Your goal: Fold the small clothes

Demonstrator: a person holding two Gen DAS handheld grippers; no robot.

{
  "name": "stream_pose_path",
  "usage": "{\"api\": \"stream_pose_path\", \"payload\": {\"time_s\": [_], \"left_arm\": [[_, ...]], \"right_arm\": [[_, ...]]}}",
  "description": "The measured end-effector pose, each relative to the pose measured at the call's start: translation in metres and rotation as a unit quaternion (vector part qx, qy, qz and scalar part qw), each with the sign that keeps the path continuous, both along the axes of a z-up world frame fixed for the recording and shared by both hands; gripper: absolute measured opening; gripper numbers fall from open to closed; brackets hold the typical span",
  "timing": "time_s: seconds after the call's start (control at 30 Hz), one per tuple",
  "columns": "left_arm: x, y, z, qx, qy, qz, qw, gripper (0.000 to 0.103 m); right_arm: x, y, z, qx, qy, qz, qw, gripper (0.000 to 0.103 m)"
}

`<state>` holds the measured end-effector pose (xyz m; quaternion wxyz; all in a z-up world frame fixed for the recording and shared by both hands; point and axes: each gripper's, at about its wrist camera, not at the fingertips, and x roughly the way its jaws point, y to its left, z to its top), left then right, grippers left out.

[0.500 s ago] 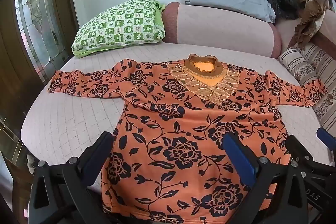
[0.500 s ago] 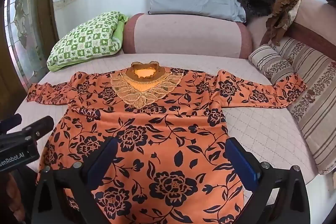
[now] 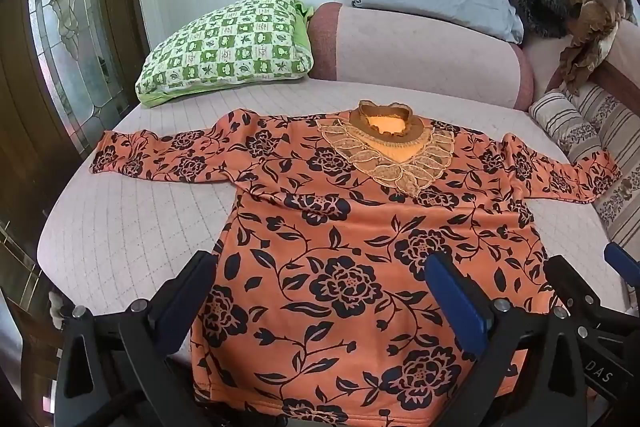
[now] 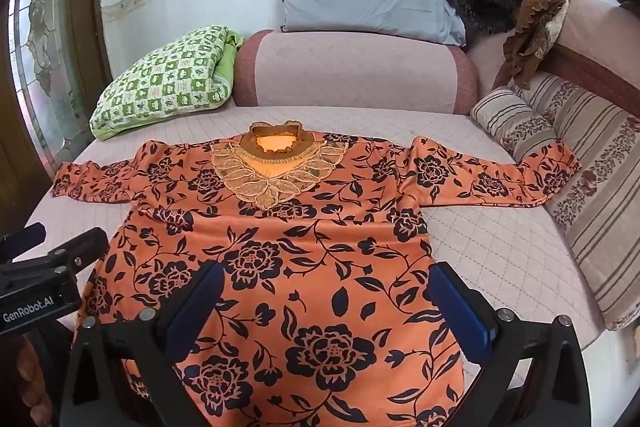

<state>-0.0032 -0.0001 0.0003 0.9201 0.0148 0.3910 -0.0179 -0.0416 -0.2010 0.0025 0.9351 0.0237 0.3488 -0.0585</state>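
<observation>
The bed (image 4: 500,259), quilted in pale pink, fills both views and carries an orange floral top (image 4: 280,247) spread flat and face up, collar toward twelve o'clock, hem toward six, one sleeve reaching to nine and the other to three, where its cuff touches the striped cushion (image 4: 592,211). A green checked pillow (image 3: 228,47) lies at about ten o'clock of the top, well apart from it. The left tool (image 3: 320,291) and right tool (image 4: 332,299) both hover over the lower body, jaws spread wide, gripping nothing. Judging from this, folding has not begun. To do it well, each tool should pinch a single sleeve near the cuff and carry it across the chest, keeping the body smooth and unshifted.
</observation>
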Motion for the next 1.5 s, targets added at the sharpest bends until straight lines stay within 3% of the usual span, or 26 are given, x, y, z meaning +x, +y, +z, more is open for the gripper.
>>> {"api": "stream_pose_path", "payload": {"time_s": [1.5], "left_arm": [[-0.0014,0.0021,0.0003,-0.005,-0.001,0.002,1.0,0.103]], "right_arm": [[-0.004,0.0076,-0.0024,-0.009,-0.014,0.005,1.0,0.103]]}}
